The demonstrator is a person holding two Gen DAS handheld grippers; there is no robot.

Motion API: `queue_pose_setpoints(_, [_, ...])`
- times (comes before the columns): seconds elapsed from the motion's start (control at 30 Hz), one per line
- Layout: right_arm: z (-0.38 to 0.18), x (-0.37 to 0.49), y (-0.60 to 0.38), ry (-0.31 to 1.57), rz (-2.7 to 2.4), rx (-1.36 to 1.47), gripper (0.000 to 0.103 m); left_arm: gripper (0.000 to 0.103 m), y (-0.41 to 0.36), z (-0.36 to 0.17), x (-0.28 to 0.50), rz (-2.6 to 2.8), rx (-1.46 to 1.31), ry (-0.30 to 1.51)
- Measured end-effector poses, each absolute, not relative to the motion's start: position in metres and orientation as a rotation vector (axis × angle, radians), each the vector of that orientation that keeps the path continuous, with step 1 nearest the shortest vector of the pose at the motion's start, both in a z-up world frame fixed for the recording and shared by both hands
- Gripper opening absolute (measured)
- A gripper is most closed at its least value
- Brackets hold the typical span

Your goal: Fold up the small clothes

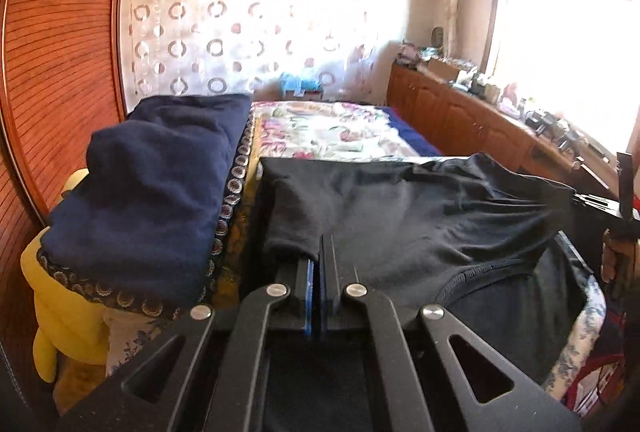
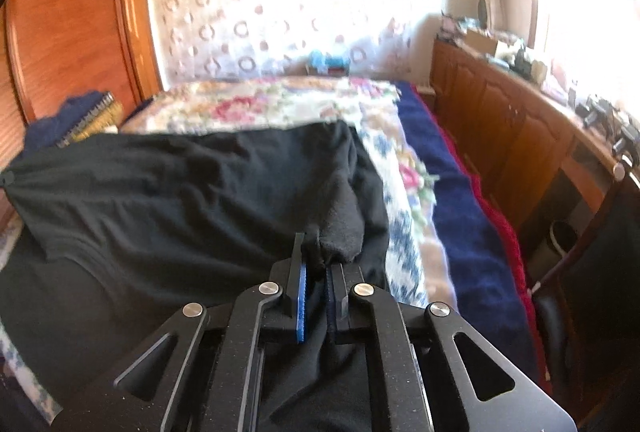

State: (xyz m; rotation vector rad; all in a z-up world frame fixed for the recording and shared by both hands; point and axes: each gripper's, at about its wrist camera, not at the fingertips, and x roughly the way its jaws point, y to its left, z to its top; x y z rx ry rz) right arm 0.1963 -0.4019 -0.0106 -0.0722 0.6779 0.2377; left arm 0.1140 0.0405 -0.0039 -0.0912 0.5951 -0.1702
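Observation:
A black garment (image 1: 400, 207) hangs stretched between my two grippers above the bed, with a curved hem seam near its lower edge. My left gripper (image 1: 323, 238) is shut, and the garment's left corner is pinched at its fingertips. In the right wrist view the same garment (image 2: 180, 199) spreads to the left. My right gripper (image 2: 318, 252) is shut on a bunched fold of it, with cloth showing between the blue pads (image 2: 301, 308). The right gripper (image 1: 600, 203) also shows at the far right of the left wrist view, at the garment's other corner.
A floral bedspread (image 1: 328, 127) covers the bed beyond the garment. A folded navy blanket (image 1: 160, 183) lies on the left over a yellow plush toy (image 1: 60, 292). A wooden wardrobe (image 1: 52, 71) stands left. A cluttered wooden cabinet (image 2: 500, 119) runs along the right under a bright window.

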Motion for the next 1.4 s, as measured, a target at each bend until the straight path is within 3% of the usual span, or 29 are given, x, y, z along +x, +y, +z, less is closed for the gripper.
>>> queue_pose_setpoints(0.47, [0.048, 0.134, -0.435, 0.592, 0.301, -0.060, 0.004, 0.000, 0.055, -0.006, 0.037, -0.213, -0.149, 0.576])
queue_pose_setpoints(0.77, [-0.011, 0.119, -0.441, 0.751, 0.288, -0.076, 0.005, 0.002, 0.047, -0.057, 0.039, -0.164, -0.127, 0.725])
queue_pose_setpoints(0.9, [-0.028, 0.110, -0.451, 0.796, 0.281, -0.045, 0.016, 0.008, 0.044, -0.065, 0.030, -0.160, -0.113, 0.742])
queue_pose_setpoints(0.97, [-0.030, 0.103, -0.461, 0.800, 0.271, -0.028, 0.033, 0.013, 0.044, -0.066, 0.024, -0.158, -0.109, 0.740])
queue_pose_setpoints(1.03, [-0.030, 0.097, -0.468, 0.797, 0.246, -0.020, 0.043, 0.022, 0.046, -0.067, 0.018, -0.141, -0.103, 0.738])
queue_pose_setpoints(1.17, [-0.041, 0.090, -0.477, 0.820, 0.216, -0.013, 0.043, 0.033, 0.055, -0.066, 0.012, -0.121, -0.120, 0.728])
queue_pose_setpoints(1.4, [-0.060, 0.092, -0.470, 0.851, 0.194, -0.057, 0.043, 0.043, 0.059, -0.071, 0.015, -0.099, -0.104, 0.751])
